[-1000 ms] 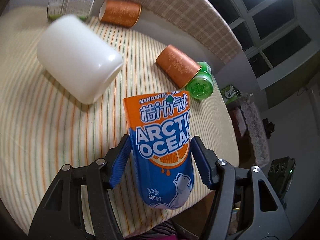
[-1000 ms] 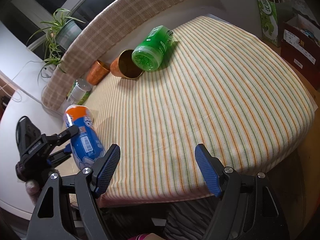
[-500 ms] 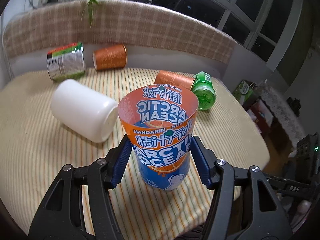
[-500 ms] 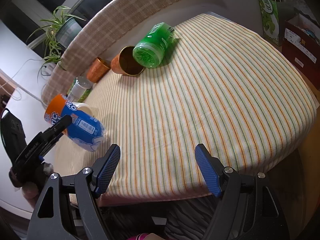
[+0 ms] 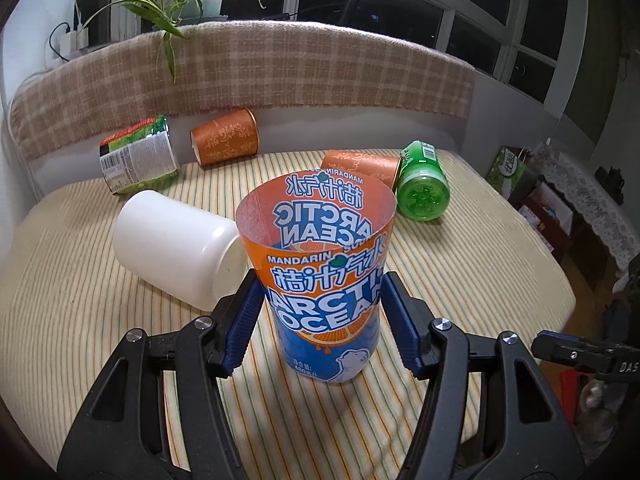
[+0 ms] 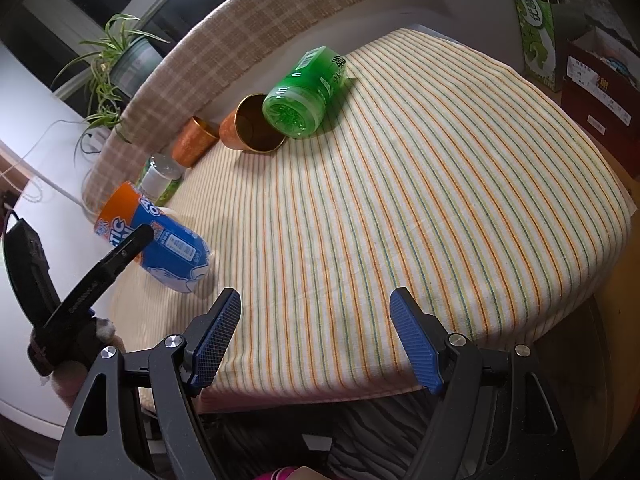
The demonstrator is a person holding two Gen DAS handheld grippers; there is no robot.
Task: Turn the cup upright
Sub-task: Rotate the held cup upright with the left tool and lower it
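The orange-and-blue "Arctic Ocean" cup (image 5: pixel 324 280) stands upright, mouth up, base on the striped tablecloth (image 5: pixel 460 264). My left gripper (image 5: pixel 320 324) is shut on the cup, its blue pads pressing both sides at mid height. In the right wrist view the same cup (image 6: pixel 160 240) shows at the left with the left gripper's black finger across it. My right gripper (image 6: pixel 314 340) is open and empty, above the table's near edge.
Lying on their sides: a white cup (image 5: pixel 176 248), two copper-orange cups (image 5: pixel 224 142) (image 5: pixel 360 166), a green bottle (image 5: pixel 424 188) and a green-labelled can (image 5: pixel 138 160). A checked cushion (image 5: pixel 280 68) backs the table. Boxes and bags (image 6: pixel 580 52) stand beyond the right edge.
My left gripper has turned the cup from lying tilted to upright, mouth up, and lowered its base onto the cloth. The right gripper has not moved.
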